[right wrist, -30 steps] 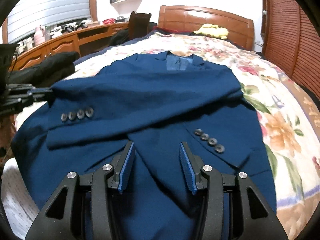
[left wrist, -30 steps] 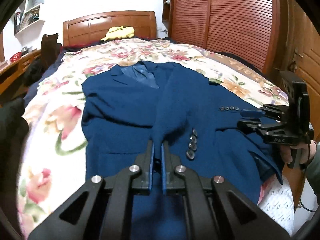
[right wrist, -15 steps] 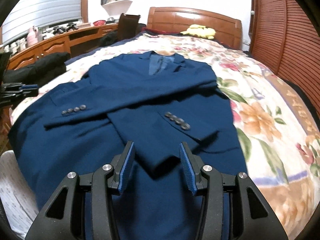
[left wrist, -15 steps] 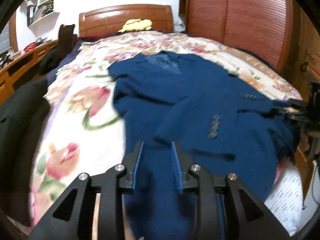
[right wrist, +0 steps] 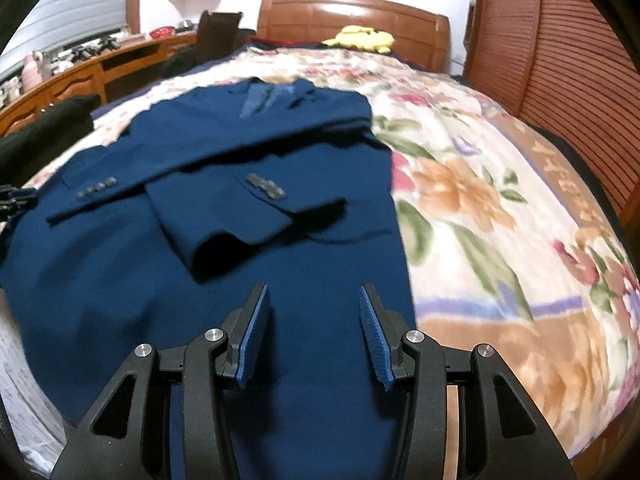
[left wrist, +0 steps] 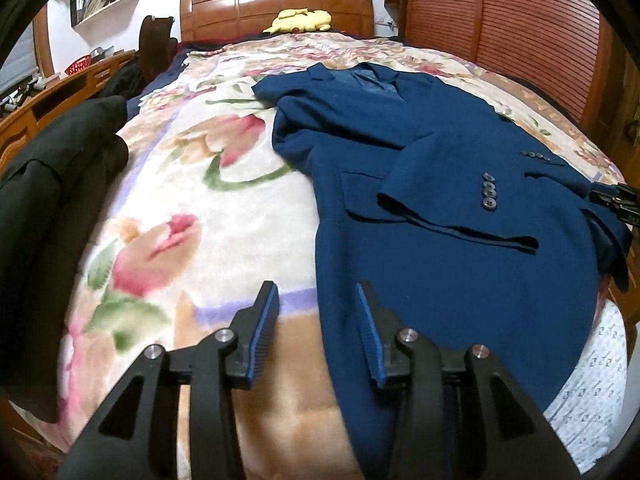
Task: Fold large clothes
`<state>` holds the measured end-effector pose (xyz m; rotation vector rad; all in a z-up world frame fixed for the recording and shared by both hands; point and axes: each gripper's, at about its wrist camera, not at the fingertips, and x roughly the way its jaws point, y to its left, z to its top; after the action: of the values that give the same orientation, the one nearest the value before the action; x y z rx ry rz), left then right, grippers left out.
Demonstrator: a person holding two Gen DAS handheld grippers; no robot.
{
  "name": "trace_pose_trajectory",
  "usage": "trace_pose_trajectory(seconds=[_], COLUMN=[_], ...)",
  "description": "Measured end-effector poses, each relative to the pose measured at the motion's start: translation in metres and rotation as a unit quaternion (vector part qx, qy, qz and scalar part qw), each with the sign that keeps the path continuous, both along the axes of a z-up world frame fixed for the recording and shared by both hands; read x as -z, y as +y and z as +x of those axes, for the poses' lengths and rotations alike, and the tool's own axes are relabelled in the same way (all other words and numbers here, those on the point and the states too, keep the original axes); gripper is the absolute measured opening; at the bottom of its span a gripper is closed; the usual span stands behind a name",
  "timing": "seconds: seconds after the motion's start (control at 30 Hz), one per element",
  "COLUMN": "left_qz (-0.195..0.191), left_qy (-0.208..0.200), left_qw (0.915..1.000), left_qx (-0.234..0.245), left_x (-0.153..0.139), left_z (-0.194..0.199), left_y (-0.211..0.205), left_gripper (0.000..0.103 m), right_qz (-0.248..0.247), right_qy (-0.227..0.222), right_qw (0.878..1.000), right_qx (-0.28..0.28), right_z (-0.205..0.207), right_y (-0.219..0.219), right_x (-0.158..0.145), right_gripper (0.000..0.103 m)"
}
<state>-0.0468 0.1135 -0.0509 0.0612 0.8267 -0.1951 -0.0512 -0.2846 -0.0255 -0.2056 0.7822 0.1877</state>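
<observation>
A dark blue suit jacket (left wrist: 460, 264) lies face up on the bed, collar toward the headboard. Both sleeves are folded across its front, and the upper cuff (left wrist: 444, 196) shows a row of buttons. My left gripper (left wrist: 316, 292) hovers low over the jacket's left edge near the hem. Its jaws are opening, with the fabric edge beneath the gap and nothing pinched. My right gripper (right wrist: 312, 292) is open above the jacket (right wrist: 120, 280) near its lower right side, just short of the folded cuff (right wrist: 256, 216). Its pads grip nothing.
A floral blanket (left wrist: 208, 208) covers the bed (right wrist: 500, 220). A black garment (left wrist: 52, 200) lies at the left edge, and a white patterned sheet (left wrist: 592, 380) shows at the foot. A yellow plush toy (left wrist: 300, 20) rests against the wooden headboard (left wrist: 276, 4). Slatted wardrobe doors (left wrist: 512, 28) stand on the right.
My left gripper let go of the sleeve, which now lies across the jacket's front. It opened and moved left and down to the jacket's edge. My right gripper shifted right, still open.
</observation>
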Motion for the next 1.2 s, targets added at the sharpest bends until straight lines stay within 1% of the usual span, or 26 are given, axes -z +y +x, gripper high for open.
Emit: trace_pose_trajectory(seconds=[0.13,0.2,0.23,0.33,0.47,0.63,0.9,1.0,1.07,1.13,1.2], left_qz=[0.005,0.005,0.005,0.009,0.006,0.004,-0.016,-0.029,-0.035,-0.038,-0.043], left_qy=[-0.005,-0.006,-0.007,-0.012,-0.012,-0.010,-0.008,-0.005,-0.006,-0.008,-0.008], left_qw=[1.0000,0.9999,0.9999,0.9998,0.9998,0.9998,0.9997,0.9992,0.9991,0.9990,0.9988], left_qx=[-0.005,-0.010,-0.011,-0.015,-0.016,-0.018,0.015,0.025,0.024,0.022,0.020], left_x=[0.004,0.006,0.007,0.009,0.009,0.001,-0.005,-0.003,-0.002,-0.002,0.000], left_z=[0.004,0.008,0.009,0.011,0.011,-0.001,-0.037,-0.043,-0.045,-0.046,-0.048], left_y=[-0.002,-0.002,-0.002,-0.002,0.000,0.003,-0.001,-0.005,-0.005,-0.004,-0.004], left_gripper=[0.046,0.050,0.052,0.054,0.054,0.054,0.054,0.054,0.052,0.047,0.044], right_qz=[0.006,0.005,0.003,0.001,0.023,0.030,0.035,0.040,0.043,0.043,0.048], right_qy=[0.004,0.002,0.003,0.013,0.020,0.033,0.049,0.053,0.053,0.052,0.051], right_qw=[1.000,1.000,1.000,0.999,0.999,0.999,0.998,0.998,0.998,0.998,0.997], right_qx=[0.010,0.018,0.023,0.031,0.029,0.023,0.007,0.005,0.001,-0.006,-0.013], right_z=[-0.004,-0.005,-0.006,-0.006,-0.008,-0.012,-0.023,-0.024,-0.024,-0.026,-0.027], right_y=[-0.014,-0.019,-0.022,-0.029,-0.037,-0.037,-0.038,-0.038,-0.037,-0.034,-0.033], right_x=[0.003,0.002,0.002,0.005,0.006,0.005,0.005,0.007,0.007,0.008,0.009], right_gripper=[0.048,0.054,0.055,0.059,0.060,0.060,0.060,0.061,0.061,0.058,0.051])
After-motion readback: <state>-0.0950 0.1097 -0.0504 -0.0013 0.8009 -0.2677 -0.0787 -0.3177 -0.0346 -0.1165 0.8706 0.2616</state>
